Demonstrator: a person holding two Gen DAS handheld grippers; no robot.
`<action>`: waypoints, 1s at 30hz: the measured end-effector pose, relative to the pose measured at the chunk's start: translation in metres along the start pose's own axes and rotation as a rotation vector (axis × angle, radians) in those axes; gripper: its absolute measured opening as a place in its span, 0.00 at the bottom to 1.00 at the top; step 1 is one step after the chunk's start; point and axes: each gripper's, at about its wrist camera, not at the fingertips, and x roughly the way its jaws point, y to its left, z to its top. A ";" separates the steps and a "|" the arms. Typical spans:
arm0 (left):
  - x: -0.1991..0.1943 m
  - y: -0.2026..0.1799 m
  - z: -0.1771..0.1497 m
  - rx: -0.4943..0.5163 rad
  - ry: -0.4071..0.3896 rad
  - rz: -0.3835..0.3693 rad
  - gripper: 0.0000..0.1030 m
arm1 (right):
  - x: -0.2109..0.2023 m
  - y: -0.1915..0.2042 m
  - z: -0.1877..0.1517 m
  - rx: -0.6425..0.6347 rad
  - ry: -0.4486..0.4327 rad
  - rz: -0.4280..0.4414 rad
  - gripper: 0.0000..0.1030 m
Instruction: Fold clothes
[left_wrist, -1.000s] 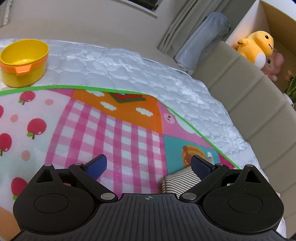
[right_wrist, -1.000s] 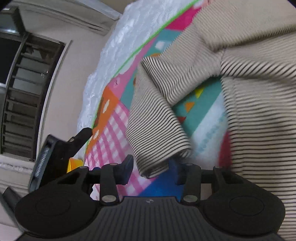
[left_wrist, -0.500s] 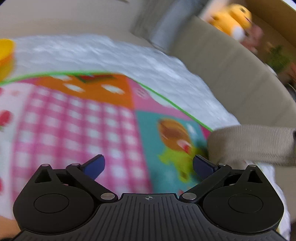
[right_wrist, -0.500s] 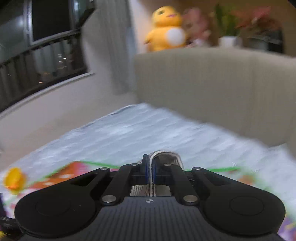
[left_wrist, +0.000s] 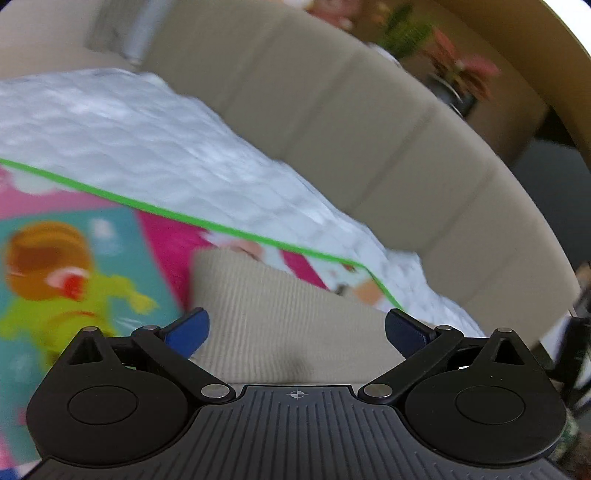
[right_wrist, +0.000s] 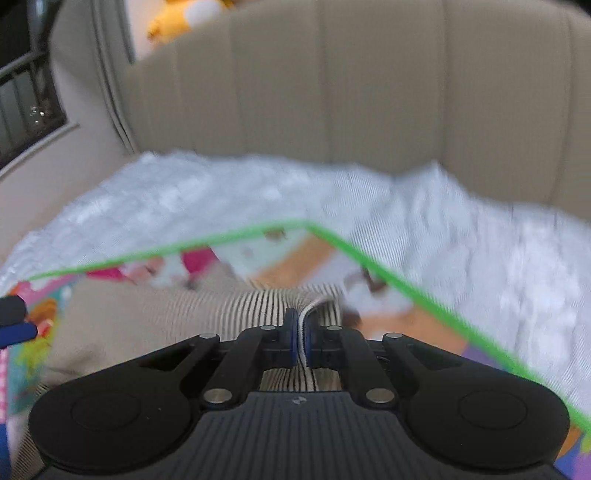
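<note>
A beige garment with black-and-white striped parts lies on a colourful play mat (left_wrist: 74, 236). In the left wrist view its plain beige part (left_wrist: 288, 314) lies between and under my open left gripper (left_wrist: 297, 325), whose blue pads are wide apart and hold nothing. In the right wrist view my right gripper (right_wrist: 302, 334) is shut on a fold of the striped fabric (right_wrist: 310, 310), with the beige body (right_wrist: 140, 317) spread to the left. The left gripper's blue fingertip (right_wrist: 14, 328) shows at the left edge.
The mat with its green border (right_wrist: 369, 258) lies on a white quilted bed cover (left_wrist: 147, 147). A beige padded headboard (right_wrist: 369, 92) rises behind. A yellow plush toy (right_wrist: 177, 18) and potted plants (left_wrist: 454, 70) sit beyond it. A window with bars (right_wrist: 22, 96) is at left.
Both grippers swung right toward the mat's far corner. The right gripper closed on the striped sleeve and carried it over the beige body. The left stayed open; the yellow bowl left view.
</note>
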 end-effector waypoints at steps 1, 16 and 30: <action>0.007 -0.001 -0.005 0.021 0.015 -0.007 1.00 | 0.009 -0.006 -0.007 0.010 0.020 0.008 0.06; 0.022 0.003 -0.033 0.283 0.069 0.007 1.00 | -0.041 0.025 -0.029 0.286 -0.164 0.165 1.00; 0.026 0.004 -0.035 0.307 0.084 0.022 1.00 | 0.001 0.017 -0.055 0.479 -0.102 0.226 1.00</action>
